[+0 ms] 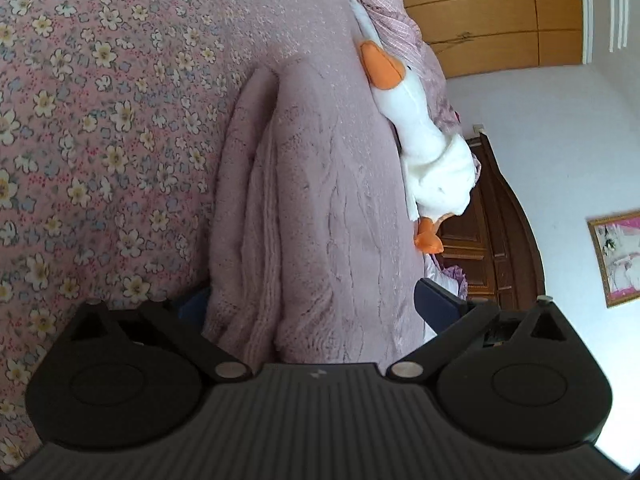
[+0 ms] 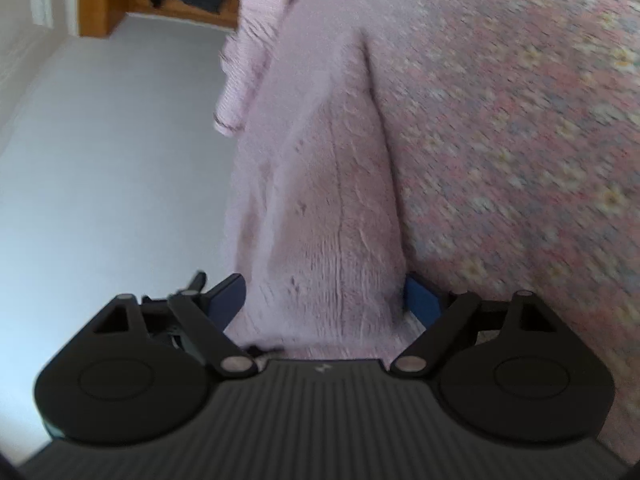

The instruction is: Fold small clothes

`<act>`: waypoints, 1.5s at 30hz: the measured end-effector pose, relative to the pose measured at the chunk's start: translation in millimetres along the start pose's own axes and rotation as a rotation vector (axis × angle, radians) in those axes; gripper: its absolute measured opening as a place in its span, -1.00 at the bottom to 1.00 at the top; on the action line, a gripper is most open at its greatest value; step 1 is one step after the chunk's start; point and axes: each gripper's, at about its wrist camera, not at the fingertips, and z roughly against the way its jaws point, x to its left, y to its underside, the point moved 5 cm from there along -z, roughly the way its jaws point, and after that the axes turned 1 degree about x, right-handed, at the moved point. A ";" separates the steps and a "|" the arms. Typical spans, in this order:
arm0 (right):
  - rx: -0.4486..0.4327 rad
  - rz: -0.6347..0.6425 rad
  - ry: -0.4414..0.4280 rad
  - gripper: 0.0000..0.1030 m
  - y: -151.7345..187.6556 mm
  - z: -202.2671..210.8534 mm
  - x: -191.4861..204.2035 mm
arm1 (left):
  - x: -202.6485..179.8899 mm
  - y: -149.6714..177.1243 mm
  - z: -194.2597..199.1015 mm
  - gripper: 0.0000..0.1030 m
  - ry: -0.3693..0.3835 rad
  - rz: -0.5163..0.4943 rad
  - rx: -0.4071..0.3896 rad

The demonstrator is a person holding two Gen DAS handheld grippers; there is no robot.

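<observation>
In the left wrist view, the left gripper (image 1: pixel 316 304) has its jaws spread wide, with the soft pink sweater (image 1: pixel 316 208) bunched between them. I cannot tell if the jaws press the cloth or only sit around it. The sweater lies on the bed (image 1: pixel 100 120), on a flowery sheet, with thick folds running away from the camera. A white toy goose (image 1: pixel 424 148) with an orange beak lies just beside the sweater's far edge. In the right wrist view, which is blurry, the right gripper (image 2: pixel 324 300) also has its jaws spread, with the same sweater (image 2: pixel 320 184) between its 2 blue pads (image 2: pixel 420 300). The flowery bed (image 2: pixel 520 140) is on one side and a pale wall on the other. The step looks like carrying over a fold. To do it well, both grippers should hold firm, move together at the same height, keep the edge straight, and stay clear of the goose.
</observation>
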 end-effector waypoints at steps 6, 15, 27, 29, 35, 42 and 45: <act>-0.002 -0.039 -0.005 0.72 -4.7 -4.6 -7.0 | -3.0 14.7 1.1 0.98 -0.006 -0.063 -0.003; 0.070 0.031 -0.021 0.63 -11.9 -35.9 9.4 | -4.9 14.5 -4.1 0.71 -0.040 -0.075 0.003; -0.015 0.042 -0.005 -0.04 -8.7 -29.5 9.0 | 7.3 21.5 12.5 -0.21 -0.078 -0.046 -0.071; -0.016 0.052 -0.020 -0.06 -7.1 -23.1 16.2 | 0.5 24.2 16.8 -0.22 -0.070 -0.044 -0.077; -0.049 0.105 -0.058 -0.06 -2.1 10.2 55.7 | -41.0 34.6 36.7 -0.23 -0.018 -0.067 -0.097; -0.103 0.130 -0.082 -0.07 3.9 61.3 80.4 | -97.9 46.5 45.4 -0.22 0.026 -0.104 -0.099; -0.136 0.110 -0.086 -0.07 -7.4 81.4 78.8 | -122.2 46.2 33.4 -0.22 0.038 -0.126 -0.087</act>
